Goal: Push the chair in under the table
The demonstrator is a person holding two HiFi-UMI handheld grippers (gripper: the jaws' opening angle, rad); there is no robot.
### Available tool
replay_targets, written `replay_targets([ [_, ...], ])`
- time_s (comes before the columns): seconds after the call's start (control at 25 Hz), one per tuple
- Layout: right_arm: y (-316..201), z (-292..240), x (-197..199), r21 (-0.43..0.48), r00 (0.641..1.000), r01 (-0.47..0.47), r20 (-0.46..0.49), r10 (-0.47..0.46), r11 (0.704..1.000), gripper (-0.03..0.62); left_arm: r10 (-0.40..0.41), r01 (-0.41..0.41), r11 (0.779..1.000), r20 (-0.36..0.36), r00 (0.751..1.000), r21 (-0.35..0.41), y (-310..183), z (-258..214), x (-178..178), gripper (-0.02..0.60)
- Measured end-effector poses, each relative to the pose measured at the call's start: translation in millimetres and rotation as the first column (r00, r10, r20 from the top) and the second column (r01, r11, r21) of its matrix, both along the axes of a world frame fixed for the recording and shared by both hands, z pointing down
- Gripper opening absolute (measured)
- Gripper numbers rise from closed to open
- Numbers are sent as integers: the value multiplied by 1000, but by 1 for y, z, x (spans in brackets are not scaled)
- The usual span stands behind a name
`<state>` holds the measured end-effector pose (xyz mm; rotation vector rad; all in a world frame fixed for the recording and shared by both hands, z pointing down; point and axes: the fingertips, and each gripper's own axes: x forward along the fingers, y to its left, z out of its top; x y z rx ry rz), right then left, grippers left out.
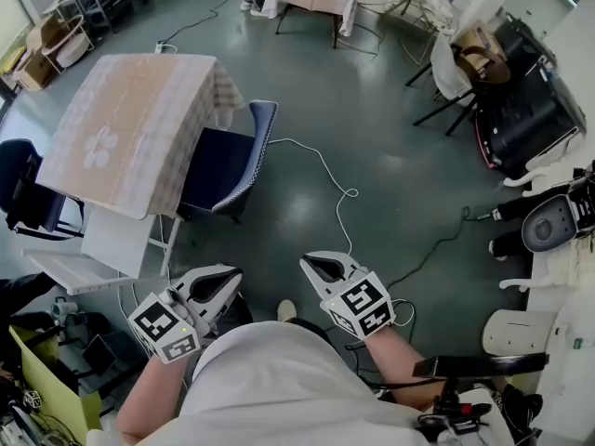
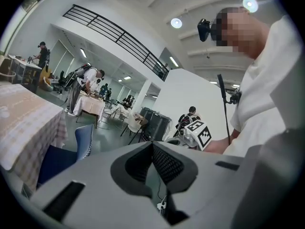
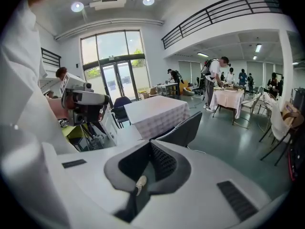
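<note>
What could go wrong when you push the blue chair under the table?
1. A white cable lies on the floor, starting right beside the blue chair. Feet could trip on it, or a chair leg might snag it.
2. The tablecloth hangs low next to the seat, so the chair could catch it and drag it along.

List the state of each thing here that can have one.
table, standing, covered by a checked cloth.
chair, upright at the table's side, seat mostly out from under it.
left gripper, shut, empty, apart from the chair.
right gripper, shut, empty, apart from the chair.
cable, lying loose on the floor.
</note>
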<state>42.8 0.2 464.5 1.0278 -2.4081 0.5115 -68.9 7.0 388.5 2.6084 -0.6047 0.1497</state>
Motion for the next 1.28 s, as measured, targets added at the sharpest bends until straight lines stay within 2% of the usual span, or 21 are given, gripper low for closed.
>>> replay_targets([
  [0.2, 31, -1, 7, 24, 998, 59, 18, -60, 998, 14, -37, 38, 999, 29, 999, -25, 33, 8, 11, 9],
  [0.36, 44, -8, 3, 54, 996, 86, 22, -87, 995, 14, -36, 37, 999, 38, 999, -29, 47, 12, 14, 9],
  [0.68, 59, -26, 5, 86, 998, 44, 41, -48, 995, 14, 63, -63, 998, 37, 997, 6, 54, -1, 37, 9],
  [0.8, 59, -29, -5, 90, 998, 41, 38, -44, 995, 14, 76, -76, 997, 27, 997, 19, 51, -6, 30, 9],
  [1.28, 43, -35, -56, 73, 998, 51, 26, -53, 996, 14, 69, -69, 998, 13, 998, -10, 38, -3, -23, 9],
])
